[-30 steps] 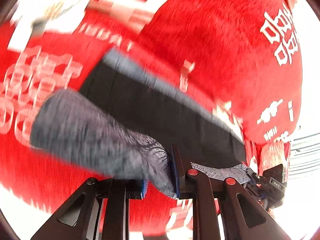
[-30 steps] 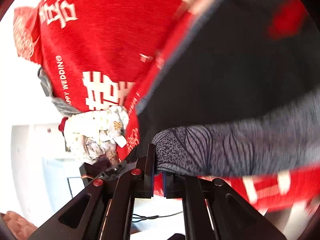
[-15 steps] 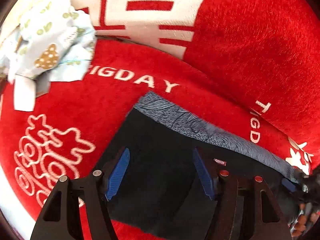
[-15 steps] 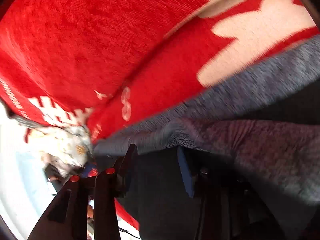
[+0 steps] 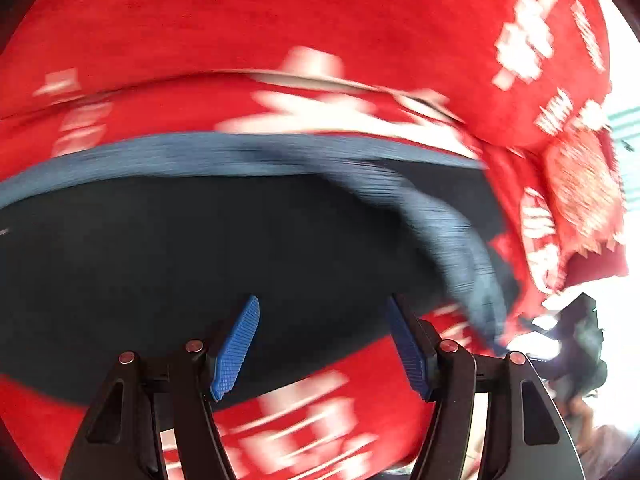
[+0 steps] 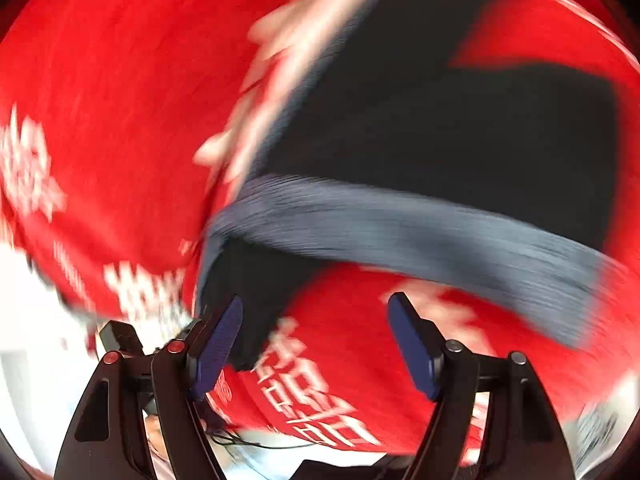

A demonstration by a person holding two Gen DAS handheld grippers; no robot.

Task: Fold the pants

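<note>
Both the left tongs (image 5: 322, 344) and right tongs (image 6: 316, 340) are empty, the right still opening. The grey waistband (image 6: 400, 220) lies twisted across the black pants (image 5: 160, 260); a fold now could trap that crease

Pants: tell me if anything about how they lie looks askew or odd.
The black pants lie on the red blanket, but the grey waistband runs slanted, with one corner flopped over near the right tool. The fold looks uneven, though both views are badly blurred.

white lettering on red blanket (image 5: 360, 32), blurred by motion, none of it readable
</note>
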